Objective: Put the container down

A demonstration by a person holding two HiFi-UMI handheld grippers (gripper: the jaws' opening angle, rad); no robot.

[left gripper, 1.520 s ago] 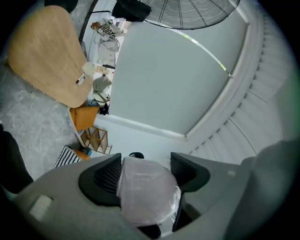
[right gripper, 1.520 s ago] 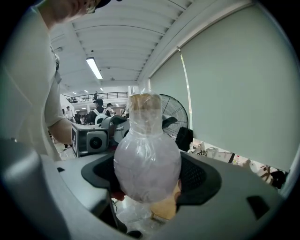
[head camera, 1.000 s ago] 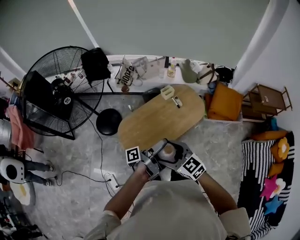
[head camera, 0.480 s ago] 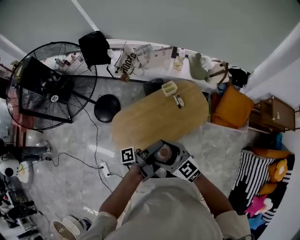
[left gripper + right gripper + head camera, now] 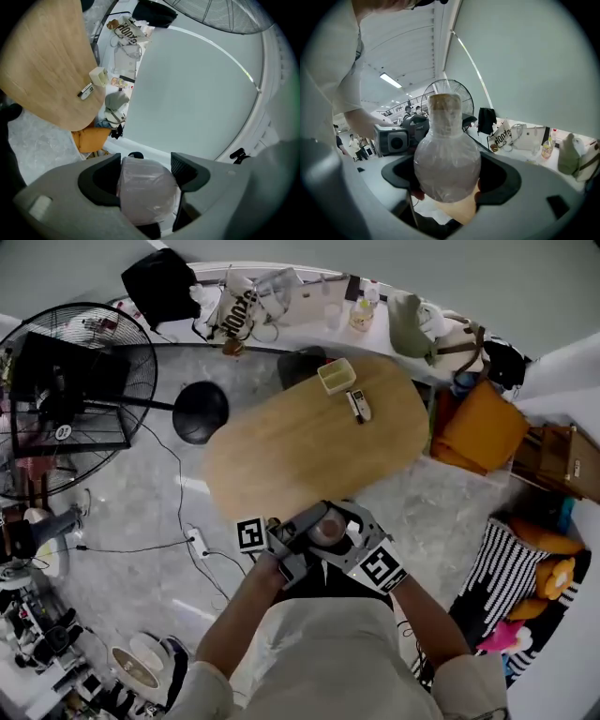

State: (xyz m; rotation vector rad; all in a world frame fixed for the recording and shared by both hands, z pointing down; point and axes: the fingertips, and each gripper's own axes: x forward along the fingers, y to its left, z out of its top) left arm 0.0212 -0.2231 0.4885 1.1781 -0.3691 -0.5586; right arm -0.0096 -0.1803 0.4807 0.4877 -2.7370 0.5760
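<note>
L gripper (image 5: 292, 538), at the near edge of the oval wood table (image 5: 281, 456), has both jaws pinched on the film-wrapped container (image 5: 327, 528), gripping its round body. The container isn't resting on the table. It's held in the air between the 2 grippers. R gripper (image 5: 351, 540) clamps the bulb too, 1 jaw on each side. Long axis runs along the R jaws, neck pointing away from that camera, toward the fan (image 5: 465, 99).
</note>
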